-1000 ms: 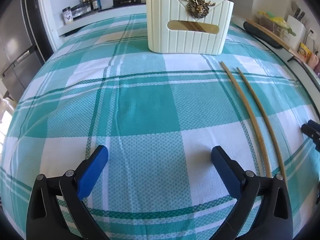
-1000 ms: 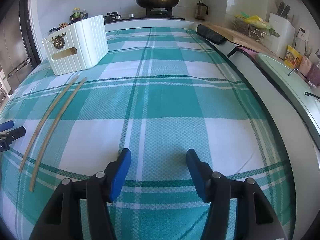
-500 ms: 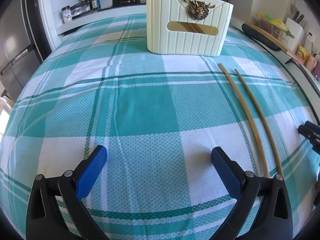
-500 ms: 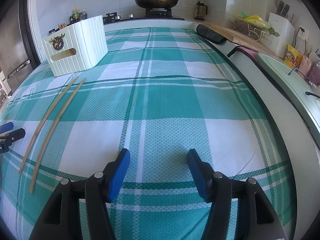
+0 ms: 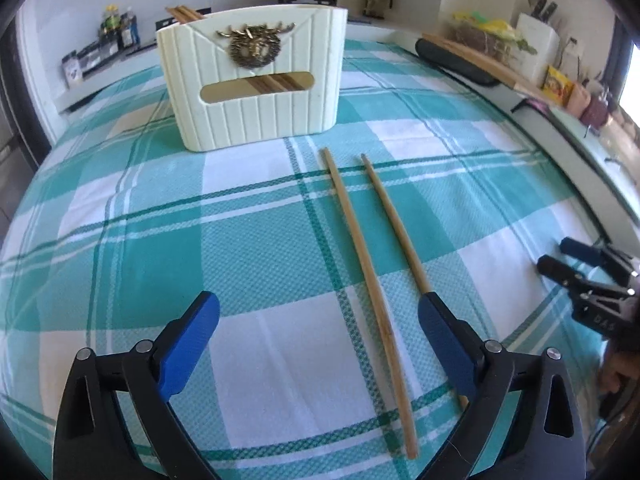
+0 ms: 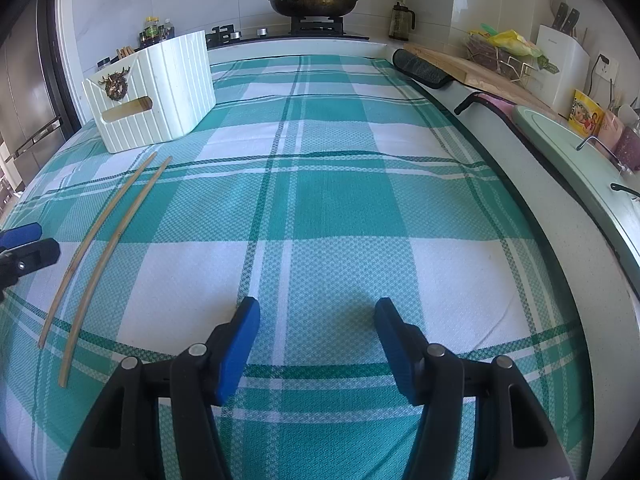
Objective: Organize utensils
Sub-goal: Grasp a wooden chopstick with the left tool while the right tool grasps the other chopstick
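Teal-and-white checked cloth covers the whole work surface, and two bamboo chopsticks lie loose on it, side by side and a little apart. The left gripper hangs over them with its blue pads spread wide and closing: the left chopstick runs up between the fingers, touching neither pad, while the right chopstick passes under the right-hand finger, so only its far part shows beyond that fingertip. Nothing is pinched. Straight ahead of the fingertips, past the far ends of the sticks, stands the cream ribbed holder with a brass stag emblem; more chopsticks show through its handle slot and poke above its rim at the left.

The right gripper hangs over bare cloth with its fingers partly spread and nothing between them. From it, both chopsticks lie well off to the left of the fingers, and the holder sits beyond them, far ahead to the left.
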